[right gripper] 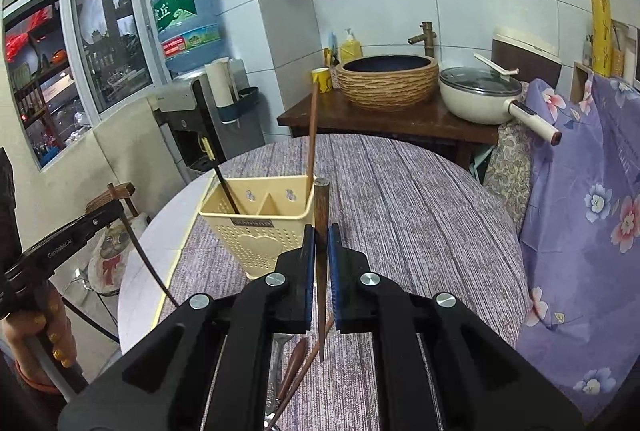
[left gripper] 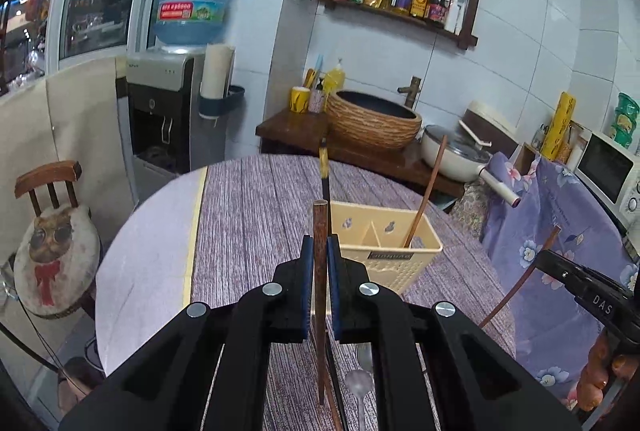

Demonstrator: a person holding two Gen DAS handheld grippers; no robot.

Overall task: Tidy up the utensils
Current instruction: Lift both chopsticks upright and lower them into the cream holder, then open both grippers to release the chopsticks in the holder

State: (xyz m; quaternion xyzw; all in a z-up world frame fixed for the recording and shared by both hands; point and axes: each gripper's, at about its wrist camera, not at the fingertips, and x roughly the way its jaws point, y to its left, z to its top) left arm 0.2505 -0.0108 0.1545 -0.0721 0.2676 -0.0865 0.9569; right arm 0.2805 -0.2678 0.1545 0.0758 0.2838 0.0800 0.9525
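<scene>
A cream utensil holder (left gripper: 386,249) (right gripper: 258,227) with dividers stands on the round table. It holds a brown chopstick (left gripper: 426,191) (right gripper: 312,135) and a dark chopstick with a gold band (left gripper: 324,171) (right gripper: 224,183). My left gripper (left gripper: 319,251) is shut on a brown wooden chopstick (left gripper: 320,295), held upright just before the holder. My right gripper (right gripper: 320,239) is shut on another brown chopstick (right gripper: 321,271), upright beside the holder's right corner. Metal spoons (left gripper: 360,391) and more chopsticks (right gripper: 298,363) lie on the table below the grippers.
The table has a purple striped cloth (right gripper: 420,211). A chair with a cat cushion (left gripper: 54,251) stands left. A floral-covered object (right gripper: 580,231) is right. Behind are a water dispenser (left gripper: 164,103), a basin (right gripper: 386,79) and a pan (right gripper: 480,95) on a wooden counter.
</scene>
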